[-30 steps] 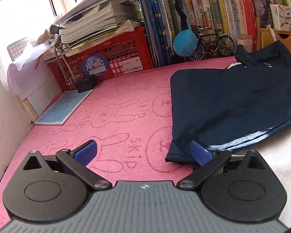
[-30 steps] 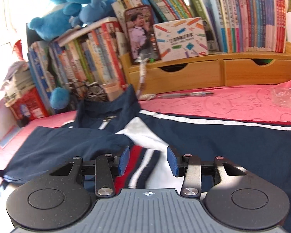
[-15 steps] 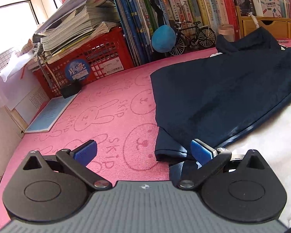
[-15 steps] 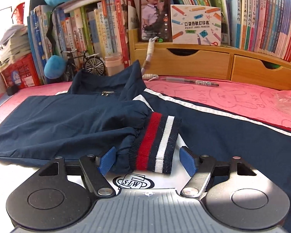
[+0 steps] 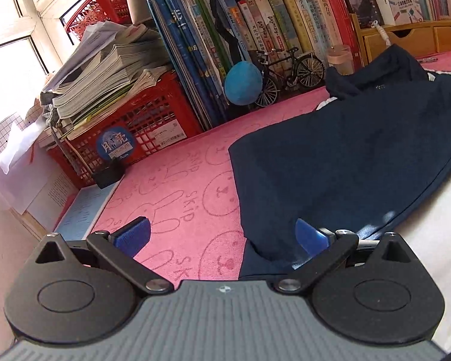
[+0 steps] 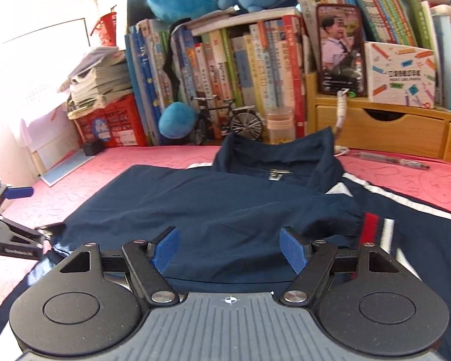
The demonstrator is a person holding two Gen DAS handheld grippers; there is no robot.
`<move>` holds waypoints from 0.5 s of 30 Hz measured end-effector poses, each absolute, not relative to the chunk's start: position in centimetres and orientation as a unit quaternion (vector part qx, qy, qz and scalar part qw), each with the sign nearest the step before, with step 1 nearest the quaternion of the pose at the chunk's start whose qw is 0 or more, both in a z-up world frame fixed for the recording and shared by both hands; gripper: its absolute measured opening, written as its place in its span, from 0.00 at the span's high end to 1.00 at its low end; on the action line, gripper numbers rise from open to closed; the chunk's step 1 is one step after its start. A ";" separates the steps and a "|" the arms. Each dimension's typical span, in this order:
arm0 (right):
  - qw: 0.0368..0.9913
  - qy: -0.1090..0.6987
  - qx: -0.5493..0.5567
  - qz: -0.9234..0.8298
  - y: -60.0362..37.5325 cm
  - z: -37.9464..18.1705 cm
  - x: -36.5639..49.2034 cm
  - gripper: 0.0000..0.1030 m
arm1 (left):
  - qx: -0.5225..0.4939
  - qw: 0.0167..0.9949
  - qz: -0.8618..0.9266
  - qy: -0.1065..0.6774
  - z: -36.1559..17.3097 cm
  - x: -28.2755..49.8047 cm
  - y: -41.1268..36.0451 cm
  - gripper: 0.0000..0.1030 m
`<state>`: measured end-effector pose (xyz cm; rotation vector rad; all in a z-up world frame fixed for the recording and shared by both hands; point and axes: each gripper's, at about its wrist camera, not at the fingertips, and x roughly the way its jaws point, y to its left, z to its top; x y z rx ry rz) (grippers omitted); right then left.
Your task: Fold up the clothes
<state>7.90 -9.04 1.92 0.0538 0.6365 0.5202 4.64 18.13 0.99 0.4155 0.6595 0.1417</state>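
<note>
A navy jacket [image 5: 345,162] lies on the pink rabbit-print mat [image 5: 171,186], one sleeve folded across its body. In the right wrist view the jacket [image 6: 225,204] fills the middle, collar and zip at the back, with the red, white and navy striped cuff [image 6: 375,234] to the right of my jaws. My right gripper [image 6: 230,249] hovers over the folded sleeve; its jaws are opening and grip nothing. My left gripper [image 5: 221,233] stands wide open at the jacket's left corner, cloth lying by its right finger but not pinched. It also shows at the left edge as the left gripper [image 6: 40,210].
Behind the mat stand a red crate [image 5: 129,132] stacked with papers, rows of books [image 5: 255,36], a blue plush ball [image 5: 243,82], a model bicycle [image 5: 288,72] and a wooden drawer unit [image 6: 385,126]. A pen [image 6: 391,161] lies at the back right, a thin blue booklet [image 5: 84,210] at the left.
My right gripper let the striped cuff go, opened wider and moved left, so the cuff now lies to its right. My left gripper rolled and shifted slightly; the jacket's corner sits further between its fingers.
</note>
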 end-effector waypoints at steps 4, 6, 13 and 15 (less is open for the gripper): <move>0.899 0.314 0.004 0.306 -4.0 1.9 7.8 0.28 | 0.198 0.926 0.076 0.311 -0.9 3.7 18.1 0.00; 0.888 0.315 -0.016 0.334 -1.2 1.9 7.9 0.28 | 0.179 0.928 0.069 0.318 -0.6 3.5 18.7 0.00; 0.865 0.307 -0.052 0.393 5.5 1.7 7.8 0.28 | 0.114 0.938 0.049 0.325 0.9 0.9 21.8 0.00; 0.862 0.315 -0.059 0.393 6.8 1.0 8.1 0.28 | 0.125 0.936 0.064 0.323 0.7 0.5 22.2 0.00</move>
